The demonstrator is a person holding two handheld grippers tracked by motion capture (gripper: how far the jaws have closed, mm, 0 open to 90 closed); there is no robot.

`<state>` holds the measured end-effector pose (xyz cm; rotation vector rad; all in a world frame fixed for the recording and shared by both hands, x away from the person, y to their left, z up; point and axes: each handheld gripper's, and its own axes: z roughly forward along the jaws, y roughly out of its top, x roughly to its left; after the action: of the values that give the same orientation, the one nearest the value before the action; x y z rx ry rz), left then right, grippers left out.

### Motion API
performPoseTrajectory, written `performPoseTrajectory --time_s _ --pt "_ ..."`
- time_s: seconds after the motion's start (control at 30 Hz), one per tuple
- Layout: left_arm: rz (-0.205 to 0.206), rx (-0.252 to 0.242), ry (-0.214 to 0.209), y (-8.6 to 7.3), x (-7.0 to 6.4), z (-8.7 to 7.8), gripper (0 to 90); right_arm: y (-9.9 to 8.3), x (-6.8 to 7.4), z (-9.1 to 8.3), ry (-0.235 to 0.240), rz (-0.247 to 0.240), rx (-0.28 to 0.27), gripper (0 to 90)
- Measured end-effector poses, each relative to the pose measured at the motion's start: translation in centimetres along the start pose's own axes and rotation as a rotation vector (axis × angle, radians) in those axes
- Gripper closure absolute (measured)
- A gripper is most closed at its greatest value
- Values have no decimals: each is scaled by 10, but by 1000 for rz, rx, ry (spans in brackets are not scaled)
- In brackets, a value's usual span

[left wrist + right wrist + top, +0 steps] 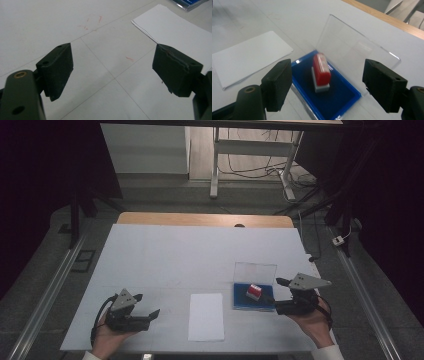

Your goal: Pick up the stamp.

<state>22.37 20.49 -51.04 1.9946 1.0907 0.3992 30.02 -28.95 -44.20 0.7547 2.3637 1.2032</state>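
The right hand-held gripper (325, 87) has its jaws spread wide with nothing between them, and is aimed at the red stamp (321, 71). The stamp stands on the blue ink pad (337, 97), at 12 o'clock from the gripper; the pad's clear lid (357, 47) stands open behind it. In the high view the pad (252, 301) sits at about 3 o'clock on the desk (165, 250), just beside the right gripper.

Step in hand, as judged: approach to grasp the stamp. The next move calls for advancing until the jaws flank the red body, then closing without tipping it.

The left hand-held gripper (112, 68) is also open and empty, hovering over bare desk. The white paper (175, 35) lies at its 1 o'clock.

The stamp is motion-blurred; its face cannot be read. The pad's near corner is cut off.
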Motion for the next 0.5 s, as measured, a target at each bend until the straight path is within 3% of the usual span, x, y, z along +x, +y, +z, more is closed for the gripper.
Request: performPoseTrajectory --time_s 0.33,0.5 --pt "-4 12 -1 -1 1 1 175 34 4 31 50 -51 87 244" --pt "-3 14 0 -1 1 1 175 38 3 38 72 -47 96 249"
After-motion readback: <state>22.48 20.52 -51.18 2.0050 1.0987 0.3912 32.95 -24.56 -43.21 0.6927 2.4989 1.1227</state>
